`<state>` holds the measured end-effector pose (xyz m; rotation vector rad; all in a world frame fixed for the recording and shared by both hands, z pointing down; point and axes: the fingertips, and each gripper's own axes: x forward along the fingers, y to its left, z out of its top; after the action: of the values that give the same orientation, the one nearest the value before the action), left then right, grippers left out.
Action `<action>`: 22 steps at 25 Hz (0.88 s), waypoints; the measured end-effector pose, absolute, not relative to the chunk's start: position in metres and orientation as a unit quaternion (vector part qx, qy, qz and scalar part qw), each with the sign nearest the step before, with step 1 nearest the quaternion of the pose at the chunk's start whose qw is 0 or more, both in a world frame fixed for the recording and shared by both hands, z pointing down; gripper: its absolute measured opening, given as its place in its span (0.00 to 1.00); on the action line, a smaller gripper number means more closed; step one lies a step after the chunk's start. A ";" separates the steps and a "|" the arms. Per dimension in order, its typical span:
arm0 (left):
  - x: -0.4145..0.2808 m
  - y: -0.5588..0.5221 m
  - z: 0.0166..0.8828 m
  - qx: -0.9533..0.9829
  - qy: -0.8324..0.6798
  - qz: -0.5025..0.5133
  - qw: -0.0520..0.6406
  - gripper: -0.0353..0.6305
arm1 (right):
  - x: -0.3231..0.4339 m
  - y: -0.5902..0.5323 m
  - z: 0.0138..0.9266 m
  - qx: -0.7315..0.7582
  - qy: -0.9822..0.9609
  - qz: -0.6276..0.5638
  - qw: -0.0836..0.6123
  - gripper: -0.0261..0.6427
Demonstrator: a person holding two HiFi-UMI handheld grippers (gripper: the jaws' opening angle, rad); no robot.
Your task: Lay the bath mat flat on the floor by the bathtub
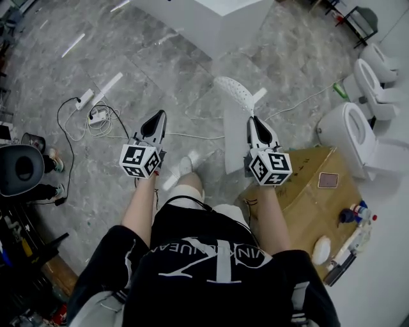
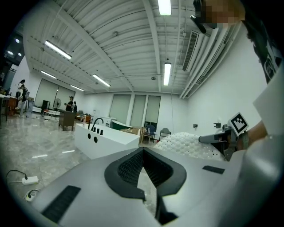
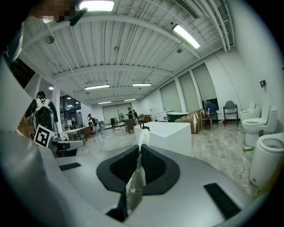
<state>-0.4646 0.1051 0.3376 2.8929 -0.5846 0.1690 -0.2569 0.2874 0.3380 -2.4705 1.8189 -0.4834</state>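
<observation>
While the right claw point(image 1: 254, 122) pinches the bath mat point(image 1: 235, 96) by its edge, it hangs, probably for carrying to the bathtub point(image 1: 211, 19). The left claw point(image 1: 158, 119) is closed, empty

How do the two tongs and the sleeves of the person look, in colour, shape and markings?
Both the left tongs and the right tongs have a pale grey shell that narrows to black tips. The pads inside are black and ribbed. Each carries a white cube with black square markers. The person wears a black T-shirt with short sleeves and white lettering.
</observation>
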 end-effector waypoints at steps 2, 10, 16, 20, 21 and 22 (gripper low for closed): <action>-0.448 0.098 0.343 0.975 -0.191 0.061 0.094 0.08 | -0.243 0.278 0.341 -0.796 0.585 -0.157 0.015 0.09; -0.353 0.035 0.353 0.978 -0.177 0.056 0.100 0.08 | -0.177 0.238 0.351 -0.799 0.577 -0.169 -0.001 0.09; -0.273 -0.015 0.357 0.980 -0.158 0.069 0.103 0.08 | -0.131 0.197 0.356 -0.794 0.577 -0.191 -0.009 0.09; -0.232 -0.037 0.364 0.980 -0.145 0.084 0.108 0.08 | -0.102 0.169 0.364 -0.794 0.572 -0.206 -0.001 0.09; -0.223 -0.042 0.366 0.980 -0.144 0.087 0.110 0.08 | -0.093 0.163 0.367 -0.793 0.571 -0.211 0.002 0.09; -0.215 -0.047 0.368 0.979 -0.143 0.089 0.112 0.08 | -0.085 0.156 0.369 -0.793 0.570 -0.215 0.003 0.09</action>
<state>-0.2147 -0.0467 0.3682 2.8754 -0.4201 0.2628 -0.0855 0.1557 0.3693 -2.4853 1.7877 -0.6748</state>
